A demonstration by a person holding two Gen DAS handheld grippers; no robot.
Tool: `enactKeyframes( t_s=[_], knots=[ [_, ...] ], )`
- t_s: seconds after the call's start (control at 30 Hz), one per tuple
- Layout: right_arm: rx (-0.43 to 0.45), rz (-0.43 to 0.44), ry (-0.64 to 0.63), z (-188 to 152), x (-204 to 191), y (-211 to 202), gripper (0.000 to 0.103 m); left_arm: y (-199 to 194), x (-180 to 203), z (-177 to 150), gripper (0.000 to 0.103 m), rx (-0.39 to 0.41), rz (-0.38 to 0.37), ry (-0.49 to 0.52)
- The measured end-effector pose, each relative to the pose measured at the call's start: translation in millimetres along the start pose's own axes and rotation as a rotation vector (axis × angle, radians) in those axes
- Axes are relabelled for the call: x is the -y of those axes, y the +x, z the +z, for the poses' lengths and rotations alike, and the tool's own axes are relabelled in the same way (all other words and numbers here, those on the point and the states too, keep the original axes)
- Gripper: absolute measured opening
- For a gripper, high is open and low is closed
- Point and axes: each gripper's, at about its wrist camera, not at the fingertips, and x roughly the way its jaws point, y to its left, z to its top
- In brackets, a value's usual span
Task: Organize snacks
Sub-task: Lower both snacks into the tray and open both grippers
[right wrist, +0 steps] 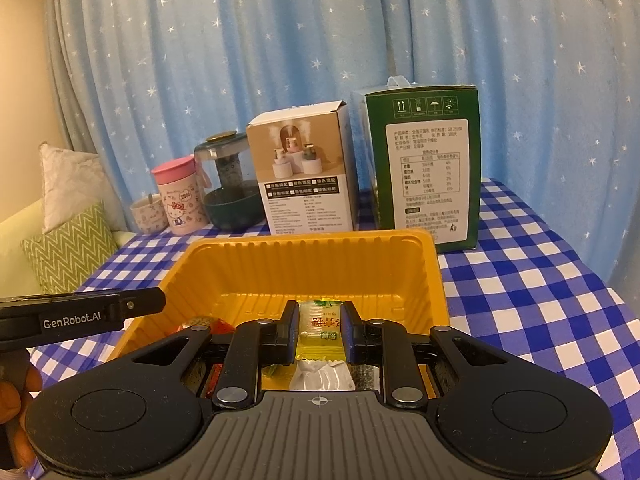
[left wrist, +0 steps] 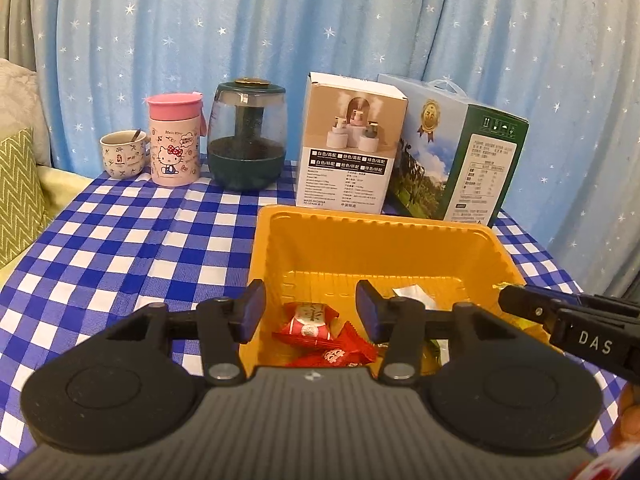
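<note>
Snacks gathering in the yellow tray, one more on its way in.

Left wrist view: the left tongs (left wrist: 310,312) stand open above the near end of the yellow tray (left wrist: 320,216), nothing between the pads; right below them lie red-wrapped snacks (left wrist: 310,326), already in the tray, with a white wrapper (left wrist: 412,294) just beyond the right-hand pad. The right tongs (left wrist: 504,294) reach in over the tray's rim from the right. No loose snack shows on the checked counter (left wrist: 120,240) ahead. Right wrist view: the right tongs (right wrist: 319,330) are closed on a yellow-green snack packet (right wrist: 319,326), held above the tray's inside and not yet let go. Judging by this, most of the sorting looks done; this packet is still to be dropped, and whether more snacks wait out of view I cannot tell.
</note>
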Motion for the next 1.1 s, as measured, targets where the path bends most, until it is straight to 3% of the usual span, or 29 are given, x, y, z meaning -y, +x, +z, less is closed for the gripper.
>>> enactKeyframes(
  t_s=[0.8,1.1],
  knots=[
    [-0.008,0.077,0.042,5.7,-6.1,17.5,0.022,1.2,-3.5,-0.1,0.049,-0.027,0.032,0.012],
    [-0.001,0.109,0.04,6.8,-8.5,21.9,0.023,2.0,-2.5,-0.8,0.057,-0.029,0.036,0.017]
  ],
)
